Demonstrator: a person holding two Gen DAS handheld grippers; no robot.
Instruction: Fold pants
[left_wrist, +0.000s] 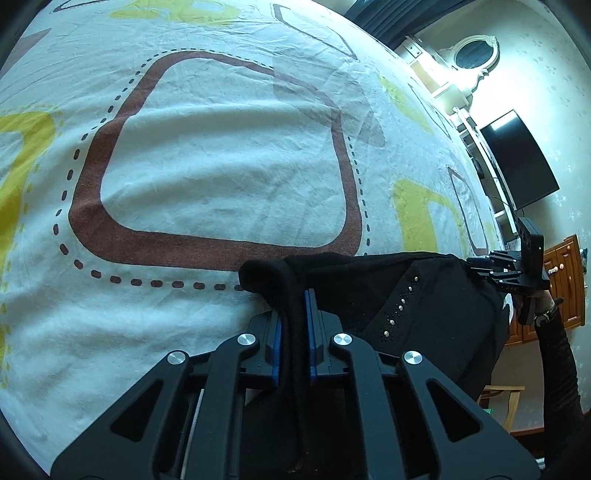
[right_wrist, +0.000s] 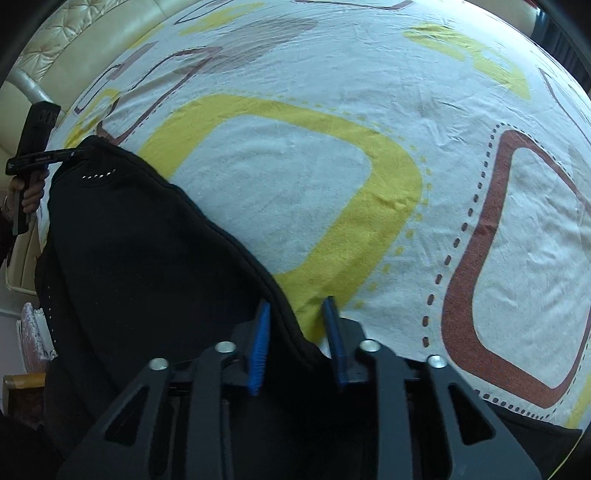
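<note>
Black pants (left_wrist: 388, 288) with a line of small studs (left_wrist: 400, 306) hang stretched between my two grippers over the patterned bed sheet (left_wrist: 221, 166). My left gripper (left_wrist: 293, 295) is shut on a rolled edge of the pants, its blue pads pressed against the cloth. In the right wrist view the pants (right_wrist: 147, 258) spread to the left, and their edge runs between the blue pads of my right gripper (right_wrist: 295, 306), which is shut on it; a sliver of sheet (right_wrist: 295, 184) shows near the tips. Each view shows the other gripper on the far end of the pants: right gripper (left_wrist: 476, 266), left gripper (right_wrist: 83, 151).
A padded cream headboard (right_wrist: 74, 48) borders the bed at the upper left. Past the bed's far side are a dark screen (left_wrist: 517, 158), a wooden cabinet (left_wrist: 565, 288) and a wooden chair (left_wrist: 506, 398). A hand (right_wrist: 29, 192) holds the left gripper's handle.
</note>
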